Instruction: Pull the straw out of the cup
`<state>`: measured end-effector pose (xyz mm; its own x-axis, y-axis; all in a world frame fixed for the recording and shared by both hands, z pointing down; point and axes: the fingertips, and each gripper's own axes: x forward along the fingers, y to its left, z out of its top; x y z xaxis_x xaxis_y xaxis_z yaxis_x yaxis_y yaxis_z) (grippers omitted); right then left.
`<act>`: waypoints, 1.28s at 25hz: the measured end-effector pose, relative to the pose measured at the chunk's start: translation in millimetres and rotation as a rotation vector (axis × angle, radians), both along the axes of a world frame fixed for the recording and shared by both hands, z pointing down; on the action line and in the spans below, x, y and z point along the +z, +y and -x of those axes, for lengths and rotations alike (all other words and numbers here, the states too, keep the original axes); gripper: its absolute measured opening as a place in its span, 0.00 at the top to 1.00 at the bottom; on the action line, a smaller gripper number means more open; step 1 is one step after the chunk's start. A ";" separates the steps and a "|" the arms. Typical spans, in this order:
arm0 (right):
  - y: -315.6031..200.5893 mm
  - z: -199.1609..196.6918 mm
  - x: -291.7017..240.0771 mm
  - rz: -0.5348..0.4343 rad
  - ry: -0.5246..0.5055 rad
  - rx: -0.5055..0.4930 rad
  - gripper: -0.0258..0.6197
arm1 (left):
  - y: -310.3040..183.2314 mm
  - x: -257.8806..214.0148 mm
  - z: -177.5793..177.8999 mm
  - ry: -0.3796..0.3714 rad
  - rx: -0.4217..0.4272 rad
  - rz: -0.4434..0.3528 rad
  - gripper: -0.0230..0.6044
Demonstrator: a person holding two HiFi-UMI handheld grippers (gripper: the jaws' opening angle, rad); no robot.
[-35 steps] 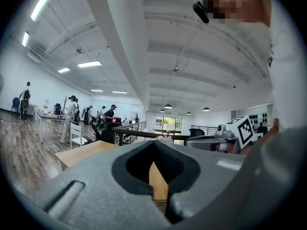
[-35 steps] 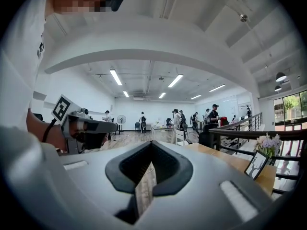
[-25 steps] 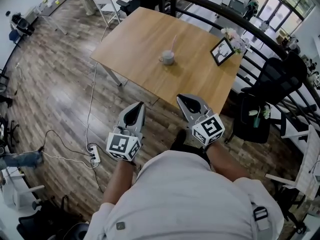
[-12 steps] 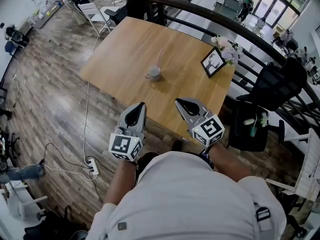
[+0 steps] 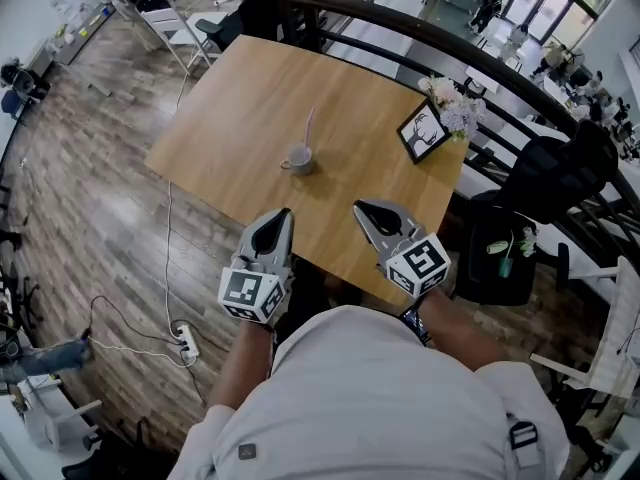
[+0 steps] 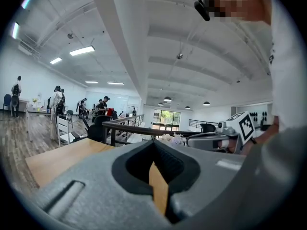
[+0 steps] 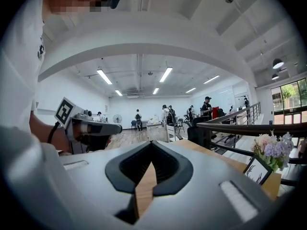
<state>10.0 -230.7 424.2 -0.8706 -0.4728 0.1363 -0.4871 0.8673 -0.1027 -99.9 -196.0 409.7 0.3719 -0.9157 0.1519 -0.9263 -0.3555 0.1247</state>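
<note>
A small grey cup (image 5: 297,159) stands near the middle of the wooden table (image 5: 220,118), with a pink straw (image 5: 308,126) sticking up out of it. Both grippers are held side by side at the table's near edge, well short of the cup. My left gripper (image 5: 277,216) is shut with nothing in it, its jaws (image 6: 154,146) meeting over the tabletop. To its right, my right gripper (image 5: 366,209) is also shut and empty (image 7: 150,150). The cup is hidden in both gripper views.
A framed picture (image 5: 423,131) and a bunch of flowers (image 5: 452,108) stand at the table's right corner. A dark railing (image 5: 420,33) runs behind the table. A black chair (image 5: 560,168) stands to the right. A cable and power strip (image 5: 183,340) lie on the floor at left.
The person has walked up to the table. Table and cup have slid nearer in the head view, and both shut grippers now reach over its near edge.
</note>
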 end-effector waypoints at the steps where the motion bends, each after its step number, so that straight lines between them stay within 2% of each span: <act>1: -5.3 0.9 2.3 0.008 0.002 0.008 0.95 | -6.8 2.9 0.9 0.003 0.012 0.007 0.96; 10: -70.6 32.1 32.6 0.101 0.032 0.067 0.95 | -83.6 23.1 28.3 0.005 0.101 0.055 0.96; 17: -130.8 67.9 58.8 0.155 0.052 0.121 0.89 | -143.6 51.4 56.2 0.012 0.172 0.113 0.96; 23: -178.4 98.8 98.1 0.233 0.078 0.152 0.84 | -188.3 84.4 80.1 0.020 0.223 0.160 0.96; 29: -208.5 126.6 148.2 0.333 0.125 0.164 0.78 | -214.1 122.2 92.3 0.047 0.269 0.224 0.96; 32: -227.2 137.0 168.2 0.362 0.140 0.173 0.77 | -230.4 136.2 97.8 0.052 0.285 0.232 0.96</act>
<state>-127.0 -457.9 592.4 -0.7440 -0.5096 0.4321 -0.6529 0.6919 -0.3082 -197.7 -426.3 545.9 0.6196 -0.7177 0.3177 -0.7846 -0.5547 0.2770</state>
